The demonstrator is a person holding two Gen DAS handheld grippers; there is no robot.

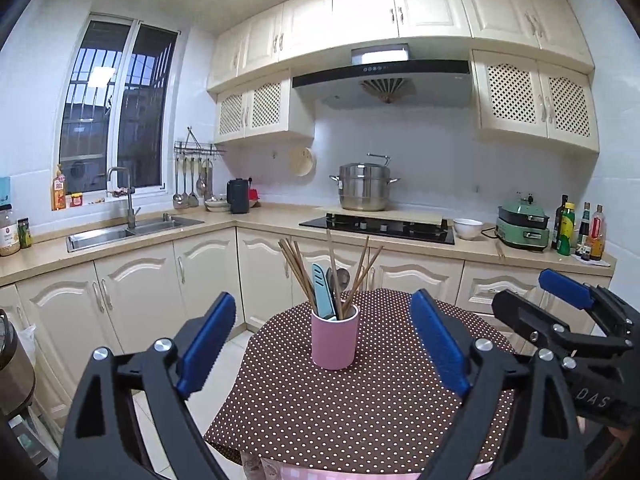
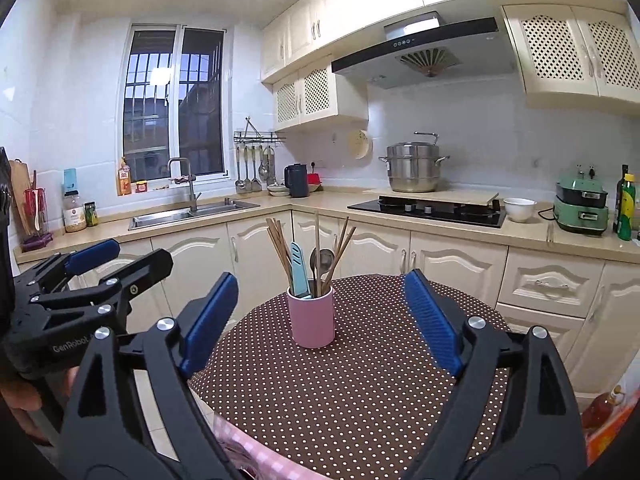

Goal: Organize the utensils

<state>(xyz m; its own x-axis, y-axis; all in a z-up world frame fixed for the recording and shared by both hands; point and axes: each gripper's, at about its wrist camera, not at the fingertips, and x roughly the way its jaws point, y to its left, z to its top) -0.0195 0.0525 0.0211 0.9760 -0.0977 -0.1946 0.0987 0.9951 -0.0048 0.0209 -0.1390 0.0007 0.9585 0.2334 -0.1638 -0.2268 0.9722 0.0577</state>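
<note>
Left and right wrist views of a kitchen table scene. The left gripper (image 1: 324,344) has its two blue-padded fingers (image 1: 208,344) spread wide, with nothing between them; the right gripper (image 2: 320,320) is likewise spread wide, its blue pads (image 2: 432,320) holding nothing. A pink utensil cup (image 1: 334,338) stands upright on the round table, on a brown tablecloth with white dots (image 1: 360,412), ahead of both pairs of fingers and apart from them: in the left wrist view it sits in line with the gap between the fingers, roughly midway; in the right wrist view the same cup (image 2: 311,318) lies between the fingers but nearer the left-hand one. The cup holds wooden chopsticks (image 1: 298,268) fanned outward, a light-blue-handled utensil (image 1: 323,292) and a metal spoon (image 1: 334,280), all standing with their upper ends above the rim. In the left wrist view the right gripper appears just beyond the right-hand finger, off the table's edge; in the right wrist view the left gripper (image 2: 94,266) appears beside the left-hand finger in the same manner. Beyond the fingertips, across the floor, run the cream base cabinets (image 1: 140,288), with a sink (image 1: 132,232), a black hob (image 1: 378,229) and a steel stockpot (image 1: 364,186) on the counter.
</note>
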